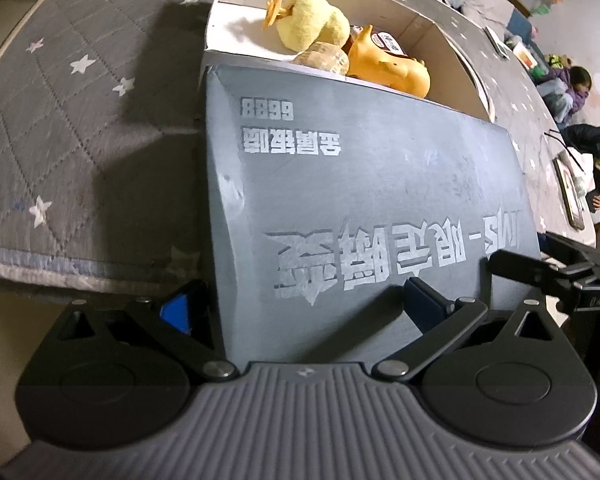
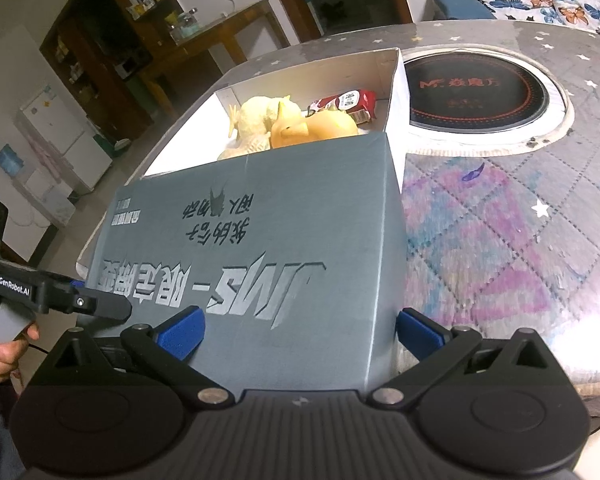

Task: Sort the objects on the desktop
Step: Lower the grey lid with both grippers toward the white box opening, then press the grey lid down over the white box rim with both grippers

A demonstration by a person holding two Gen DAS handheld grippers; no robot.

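A grey printed box lid [image 1: 360, 184] [image 2: 280, 208] lies slanted over the near part of a white cardboard box [image 2: 396, 80] [image 1: 236, 8]. Inside the box are a yellow plush toy [image 1: 312, 20] [image 2: 260, 116], an orange toy animal [image 1: 392, 68] [image 2: 320, 128], a red carton [image 2: 348, 104] and a brown wafer-like piece [image 1: 324, 60]. My left gripper [image 1: 300, 306] straddles the lid's near left corner, fingers wide apart. My right gripper [image 2: 300, 332] straddles the near right corner the same way. Neither pair of pads clamps anything that I can see.
The box stands on a round table under a grey starred cloth [image 1: 80, 120], close to its near edge. A black round hob [image 2: 476, 92] is set into the table beside the box. Two people [image 1: 576, 88] sit at the far side. A hand [image 2: 4, 356] holds the left gripper.
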